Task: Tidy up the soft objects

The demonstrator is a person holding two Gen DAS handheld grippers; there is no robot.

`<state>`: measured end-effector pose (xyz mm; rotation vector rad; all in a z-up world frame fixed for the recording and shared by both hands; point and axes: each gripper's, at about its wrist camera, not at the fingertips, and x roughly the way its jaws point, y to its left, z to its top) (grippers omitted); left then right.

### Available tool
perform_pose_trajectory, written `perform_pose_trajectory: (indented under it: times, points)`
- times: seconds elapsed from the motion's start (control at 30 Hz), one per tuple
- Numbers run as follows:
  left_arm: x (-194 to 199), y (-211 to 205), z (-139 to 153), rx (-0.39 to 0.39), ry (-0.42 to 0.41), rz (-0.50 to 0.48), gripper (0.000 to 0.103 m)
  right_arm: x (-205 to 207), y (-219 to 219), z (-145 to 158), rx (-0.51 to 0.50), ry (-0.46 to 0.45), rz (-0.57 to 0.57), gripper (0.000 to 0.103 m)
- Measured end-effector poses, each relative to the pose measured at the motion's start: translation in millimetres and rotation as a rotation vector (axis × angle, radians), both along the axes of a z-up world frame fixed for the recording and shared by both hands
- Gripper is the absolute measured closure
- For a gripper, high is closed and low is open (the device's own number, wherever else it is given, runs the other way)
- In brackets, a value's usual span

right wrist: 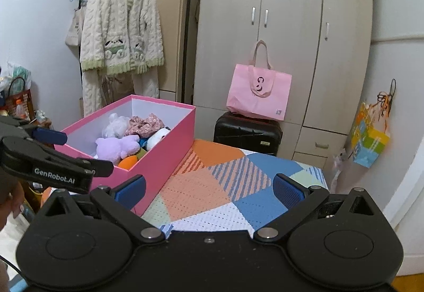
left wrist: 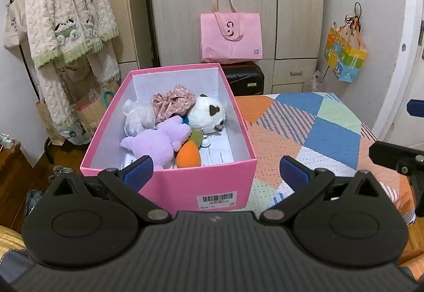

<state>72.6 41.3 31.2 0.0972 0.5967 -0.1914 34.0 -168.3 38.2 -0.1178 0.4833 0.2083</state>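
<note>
The purple plush (left wrist: 159, 139) in the pink box (left wrist: 201, 180) looks light and squashy; grip its body. Both grippers' fingers (left wrist: 137, 173) stand apart, empty.

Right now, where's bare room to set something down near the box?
The patchwork cloth right of the pink box is bare to its far edge. Inside the box, only the near right corner is free; the plush toys crowd the rest.

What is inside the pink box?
The pink box holds a purple plush, white panda plush, orange plush, floral cloth and white fluffy item. Anything beneath them is hidden.
</note>
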Motion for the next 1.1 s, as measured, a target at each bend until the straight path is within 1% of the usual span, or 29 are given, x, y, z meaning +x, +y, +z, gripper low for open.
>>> perform_pose_trajectory:
  times: [0.13, 0.33, 0.43, 0.6, 0.73, 0.93, 1.1]
  points:
    - [-6, -5, -2, 0.01, -0.011, 0.008, 0.0, -5, 0, -9, -0.007, 0.005, 0.021, 0.0]
    - [-11, -9, -6, -0.007, -0.013, 0.001, 0.0, -7, -4, -16, 0.025, 0.023, -0.021, 0.0]
    - [-14, -11, -9, -0.009, -0.025, 0.008, 0.0, -9, -4, -18, 0.023, 0.023, -0.039, 0.0]
    - [-19, -11, -10, -0.018, -0.043, 0.005, 0.0, -13, -5, -18, 0.023, 0.004, -0.068, 0.0]
    - [-23, -12, -10, -0.015, -0.063, 0.024, 0.0, -13, -5, -17, 0.023, -0.009, -0.091, 0.0]
    - [-29, -14, -11, 0.009, -0.107, 0.056, 0.0, -13, -4, -19, 0.027, -0.024, -0.114, 0.0]
    - [-31, -16, -14, 0.004, -0.113, 0.055, 0.0, -15, -4, -21, 0.03, -0.053, -0.163, 0.0]
